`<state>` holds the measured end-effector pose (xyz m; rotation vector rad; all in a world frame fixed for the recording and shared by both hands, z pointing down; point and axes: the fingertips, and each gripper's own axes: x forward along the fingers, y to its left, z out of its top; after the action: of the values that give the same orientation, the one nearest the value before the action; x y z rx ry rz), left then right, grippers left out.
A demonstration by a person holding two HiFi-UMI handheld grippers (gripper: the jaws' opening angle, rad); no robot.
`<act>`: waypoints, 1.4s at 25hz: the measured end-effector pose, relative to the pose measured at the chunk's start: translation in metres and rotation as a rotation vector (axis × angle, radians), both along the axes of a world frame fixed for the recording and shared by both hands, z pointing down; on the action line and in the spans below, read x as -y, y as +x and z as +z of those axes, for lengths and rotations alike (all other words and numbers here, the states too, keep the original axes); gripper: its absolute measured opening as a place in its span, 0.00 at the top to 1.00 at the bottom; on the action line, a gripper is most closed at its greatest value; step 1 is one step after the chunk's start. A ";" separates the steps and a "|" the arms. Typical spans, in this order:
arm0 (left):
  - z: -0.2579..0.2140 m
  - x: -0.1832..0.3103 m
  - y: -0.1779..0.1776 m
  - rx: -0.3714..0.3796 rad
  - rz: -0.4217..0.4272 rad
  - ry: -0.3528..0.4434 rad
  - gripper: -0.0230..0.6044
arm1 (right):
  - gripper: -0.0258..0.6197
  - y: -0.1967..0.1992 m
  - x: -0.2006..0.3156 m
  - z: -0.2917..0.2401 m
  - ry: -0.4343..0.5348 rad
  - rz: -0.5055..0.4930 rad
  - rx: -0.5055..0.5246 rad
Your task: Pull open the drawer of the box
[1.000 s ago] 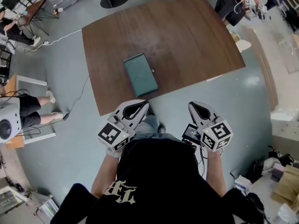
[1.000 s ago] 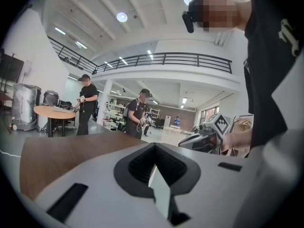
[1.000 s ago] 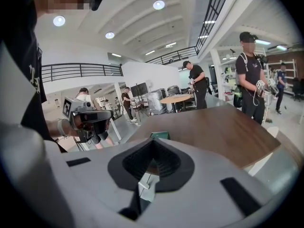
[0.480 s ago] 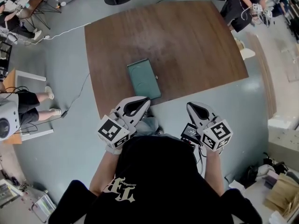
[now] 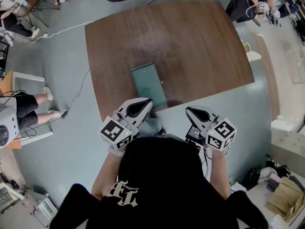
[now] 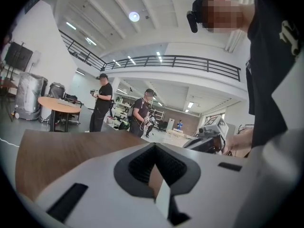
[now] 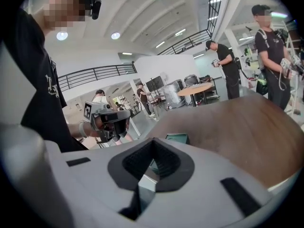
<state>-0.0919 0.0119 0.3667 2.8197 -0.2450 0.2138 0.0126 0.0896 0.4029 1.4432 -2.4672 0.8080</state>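
You're standing in a big open robotics lab hall. The large dark-brown wooden table [image 5: 171, 46] sits on bare grey-blue floor [image 5: 62, 142], and a thin white cable [image 5: 62, 30] trails past its far left corner. Beyond its far right corner, another person in black [image 5: 240, 1] holds similar marker-cube rigs. A dark-railed mezzanine balcony [image 6: 171, 61] and round ceiling lights [image 6: 134, 16] hang above.

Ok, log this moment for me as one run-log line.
phase: before approach | left gripper: shut, empty | right gripper: shut, empty | box: on table, neither gripper touching it
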 end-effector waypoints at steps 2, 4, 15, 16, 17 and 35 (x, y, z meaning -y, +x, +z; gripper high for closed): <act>0.003 0.007 -0.003 0.001 0.001 -0.009 0.96 | 0.98 -0.002 0.007 -0.001 -0.007 -0.020 0.010; 0.006 0.013 -0.005 0.003 0.004 -0.015 0.96 | 0.98 -0.003 0.013 -0.002 -0.016 -0.041 0.021; 0.040 0.046 -0.004 0.069 -0.007 -0.029 0.96 | 0.98 0.023 0.055 0.031 -0.060 -0.074 -0.048; 0.043 0.047 -0.003 0.076 -0.010 -0.035 0.96 | 0.98 0.026 0.061 0.036 -0.067 -0.078 -0.030; 0.046 0.047 -0.002 0.083 -0.014 -0.039 0.96 | 0.98 0.029 0.067 0.042 -0.078 -0.088 -0.005; 0.068 0.012 0.047 0.216 -0.072 -0.081 0.96 | 0.93 0.029 0.133 0.184 -0.471 -0.445 0.515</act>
<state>-0.0446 0.0002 0.4349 2.7017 -0.3758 0.5008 0.0417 -0.0430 0.5871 0.5425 -2.5165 1.6544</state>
